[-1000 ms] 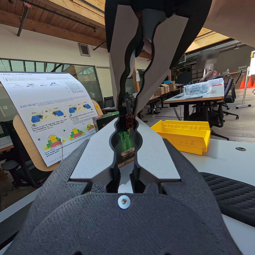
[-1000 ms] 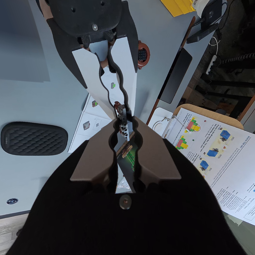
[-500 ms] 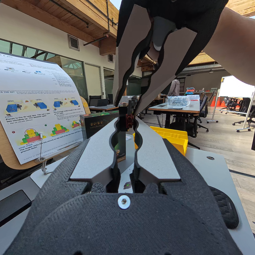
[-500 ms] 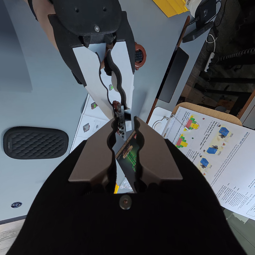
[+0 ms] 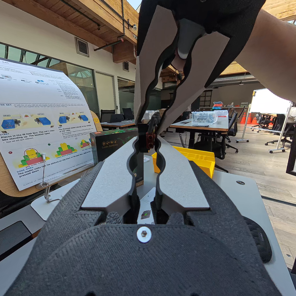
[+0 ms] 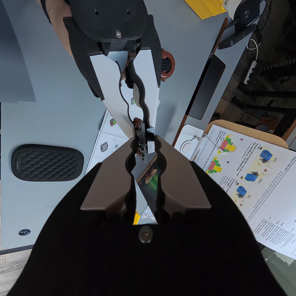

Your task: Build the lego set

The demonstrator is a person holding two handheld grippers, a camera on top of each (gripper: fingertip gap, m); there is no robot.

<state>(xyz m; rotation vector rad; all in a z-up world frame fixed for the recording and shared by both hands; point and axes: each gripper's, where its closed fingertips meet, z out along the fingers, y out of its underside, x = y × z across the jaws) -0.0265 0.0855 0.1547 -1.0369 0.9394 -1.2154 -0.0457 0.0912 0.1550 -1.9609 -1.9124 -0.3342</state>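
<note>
A small lego assembly is held in the air between both grippers, which meet tip to tip. It is a dark red brick (image 5: pixel 150 141) with a black piece (image 5: pixel 141 141) and a dark grey studded plate (image 6: pixel 142 144). My left gripper (image 5: pixel 146 138) is shut on the red and black end. My right gripper (image 6: pixel 143 141) is shut on the grey plate end and comes down from above in the left wrist view (image 5: pixel 147 126). A round brown lego base with black studs (image 6: pixel 167 66) lies on the table.
The open booklet (image 6: pixel 110 144) lies on the grey table (image 6: pixel 48 120) under the grippers. The dark lego box (image 5: pixel 112 144) stands behind, with a yellow bin (image 5: pixel 192 158) beside it. An instruction sheet on a stand (image 5: pixel 40 128) and a black wrist pad (image 6: pixel 46 161) flank the area.
Both grippers have stayed on the assembly and turned together. The left wrist view has tipped lower, so the table, box and bin sit nearer the middle.
</note>
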